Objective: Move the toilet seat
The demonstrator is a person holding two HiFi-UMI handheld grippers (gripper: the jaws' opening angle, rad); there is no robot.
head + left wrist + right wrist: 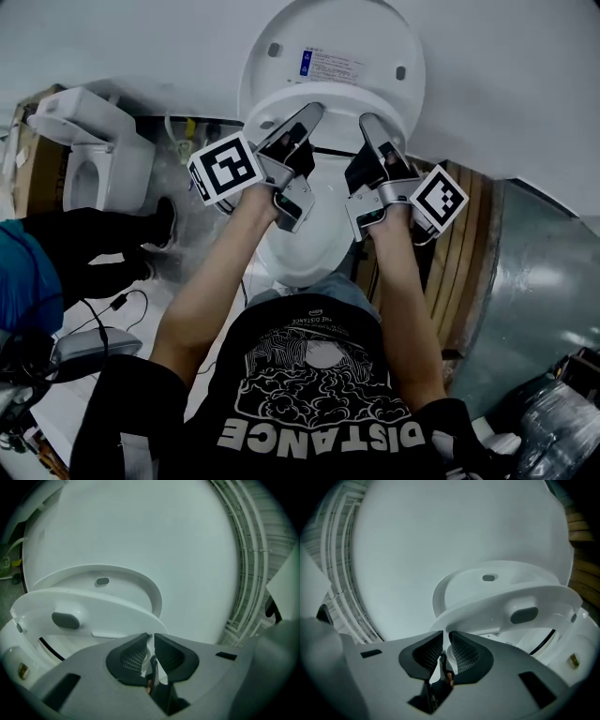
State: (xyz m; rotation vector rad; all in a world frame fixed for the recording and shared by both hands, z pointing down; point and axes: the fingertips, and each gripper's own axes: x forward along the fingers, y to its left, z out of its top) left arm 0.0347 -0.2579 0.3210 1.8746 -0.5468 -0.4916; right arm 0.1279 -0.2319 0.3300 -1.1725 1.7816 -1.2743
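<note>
Grippers share the load: left gripper and right gripper are each clenched on the near rim of the toilet seat, either side of centre, likely to lift it evenly. It sits part-raised between bowl and upright lid, its long axis running from far hinge to near front, front tilted upward.
</note>
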